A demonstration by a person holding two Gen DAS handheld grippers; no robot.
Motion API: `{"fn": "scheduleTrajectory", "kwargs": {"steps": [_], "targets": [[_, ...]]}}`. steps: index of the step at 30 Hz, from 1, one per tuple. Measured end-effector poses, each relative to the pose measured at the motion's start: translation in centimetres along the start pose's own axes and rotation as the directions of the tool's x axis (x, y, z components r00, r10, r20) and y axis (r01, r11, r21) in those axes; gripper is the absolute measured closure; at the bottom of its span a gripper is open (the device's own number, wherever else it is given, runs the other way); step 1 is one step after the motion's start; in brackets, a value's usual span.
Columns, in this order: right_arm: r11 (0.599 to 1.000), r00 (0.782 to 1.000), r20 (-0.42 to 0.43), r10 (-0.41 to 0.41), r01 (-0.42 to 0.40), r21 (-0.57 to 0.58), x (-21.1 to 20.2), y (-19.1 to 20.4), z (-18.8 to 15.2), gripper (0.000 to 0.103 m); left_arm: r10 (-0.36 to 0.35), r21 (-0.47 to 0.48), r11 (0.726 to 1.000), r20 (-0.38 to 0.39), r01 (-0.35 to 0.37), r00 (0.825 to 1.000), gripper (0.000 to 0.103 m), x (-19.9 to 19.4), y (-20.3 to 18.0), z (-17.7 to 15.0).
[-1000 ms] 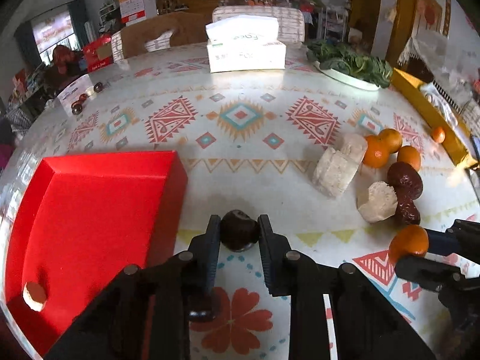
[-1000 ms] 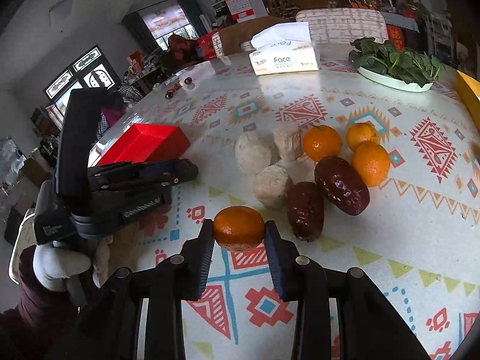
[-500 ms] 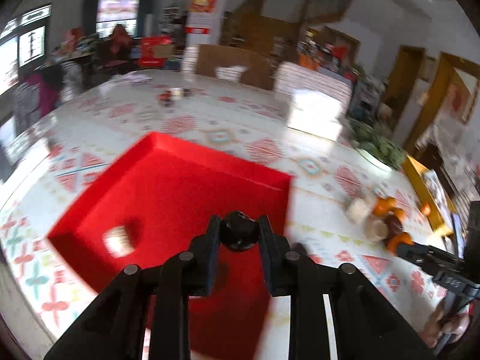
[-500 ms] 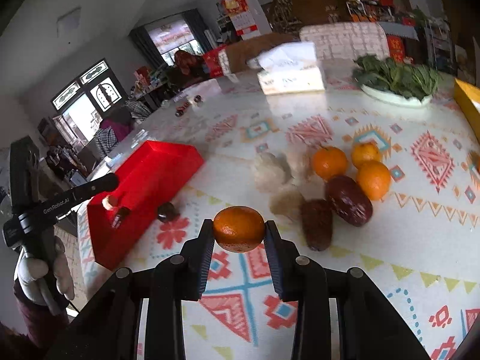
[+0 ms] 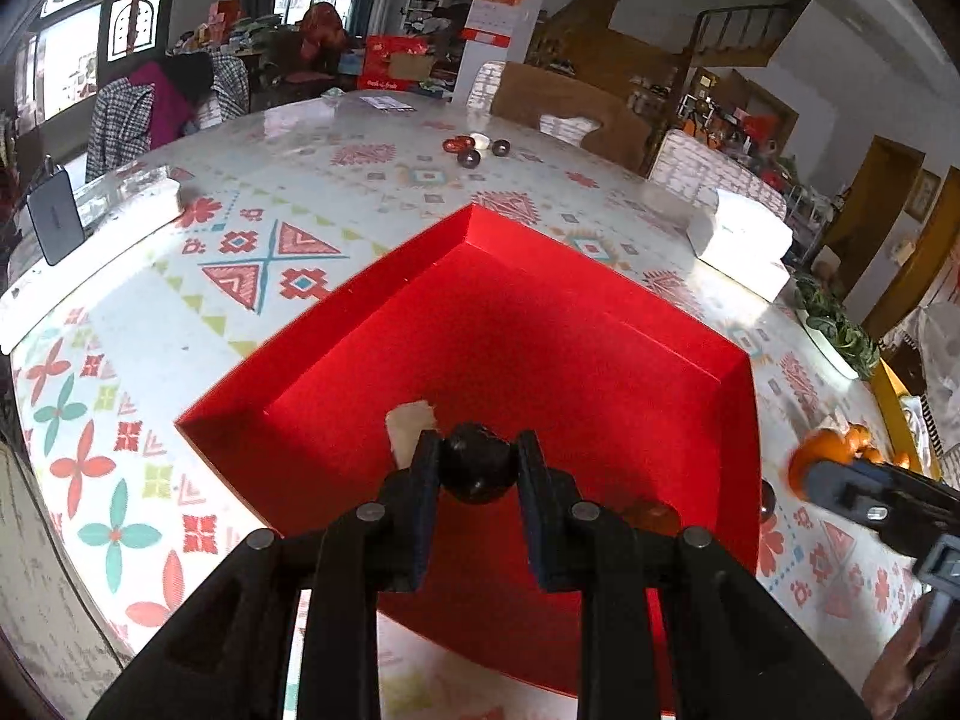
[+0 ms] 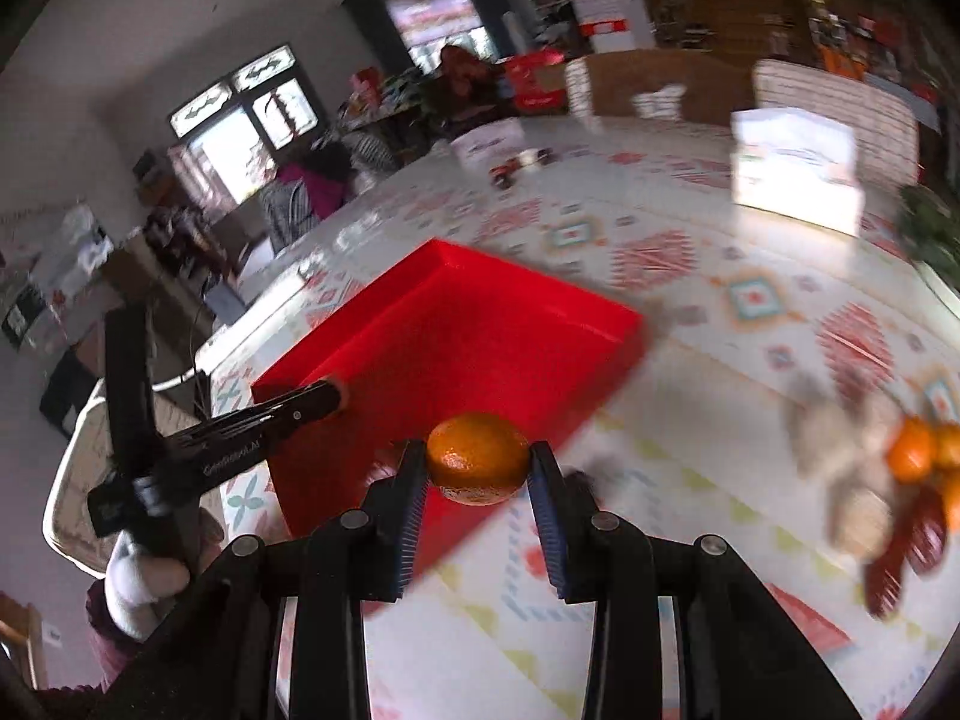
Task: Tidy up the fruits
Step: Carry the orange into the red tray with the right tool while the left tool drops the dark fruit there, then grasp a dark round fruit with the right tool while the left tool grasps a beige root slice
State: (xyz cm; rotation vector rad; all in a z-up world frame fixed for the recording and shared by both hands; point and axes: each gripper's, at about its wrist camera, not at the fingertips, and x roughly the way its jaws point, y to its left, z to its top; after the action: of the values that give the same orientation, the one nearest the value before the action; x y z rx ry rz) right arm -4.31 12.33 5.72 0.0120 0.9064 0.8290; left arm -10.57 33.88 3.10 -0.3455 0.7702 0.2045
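My left gripper (image 5: 477, 462) is shut on a dark round fruit (image 5: 477, 471) and holds it above the red tray (image 5: 600, 312). A pale chunk (image 5: 408, 423) lies inside the tray just beyond the fingers. My right gripper (image 6: 478, 462) is shut on an orange (image 6: 478, 459) and holds it over the near right edge of the red tray (image 6: 510, 300). It shows in the left wrist view (image 5: 807, 468) at the right, beside the tray. The left gripper (image 6: 339, 396) reaches over the tray from the left in the right wrist view.
A blurred pile of oranges (image 6: 921, 456), dark red fruits (image 6: 900, 558) and pale chunks (image 6: 828, 432) lies right of the tray. A tissue box (image 6: 792, 171) stands further back. Small dark fruits (image 5: 477, 150) sit at the table's far side. A dark fruit (image 5: 767, 501) lies by the tray's right wall.
My left gripper moved with the dark fruit from the table to above the tray. My right gripper lifted the orange and swung left toward the tray.
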Motion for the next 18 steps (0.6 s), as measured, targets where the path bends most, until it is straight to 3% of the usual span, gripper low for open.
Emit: {"fn": "scheduleTrajectory", "kwargs": {"steps": [5, 8, 10, 14, 18], "targets": [[1.000, 0.996, -0.084, -0.007, 0.006, -0.019, 4.9, 1.7, 1.2, 0.066, -0.004, -0.019, 1.000, 0.020, 0.005, 1.000, 0.076, -0.8, 0.8, -0.1], [0.999, 0.993, -0.115, -0.020, 0.016, -0.033, 6.8, 2.3, 1.5, 0.065, -0.012, -0.036, 0.999, 0.039, 0.013, 0.999, 0.063, -1.4, 1.3, -0.2], [0.999, 0.992, -0.127, -0.021, 0.018, -0.031, 7.7, 2.6, 1.7, 0.065, -0.007, -0.035, 0.999, 0.057, 0.009, 0.998, 0.061, -1.9, 1.4, -0.2], [1.000, 0.993, -0.114, -0.008, 0.007, -0.014, 7.7, 2.8, 2.1, 0.059, -0.014, -0.038, 0.999, 0.072, 0.016, 0.997, 0.058, -2.7, 1.4, -0.3], [1.000, 0.999, -0.044, -0.012, 0.011, -0.014, 4.8, 2.9, 2.4, 0.048, -0.021, -0.050, 0.998, 0.092, 0.026, 0.996, 0.053, -3.7, 1.5, -0.3]]}}
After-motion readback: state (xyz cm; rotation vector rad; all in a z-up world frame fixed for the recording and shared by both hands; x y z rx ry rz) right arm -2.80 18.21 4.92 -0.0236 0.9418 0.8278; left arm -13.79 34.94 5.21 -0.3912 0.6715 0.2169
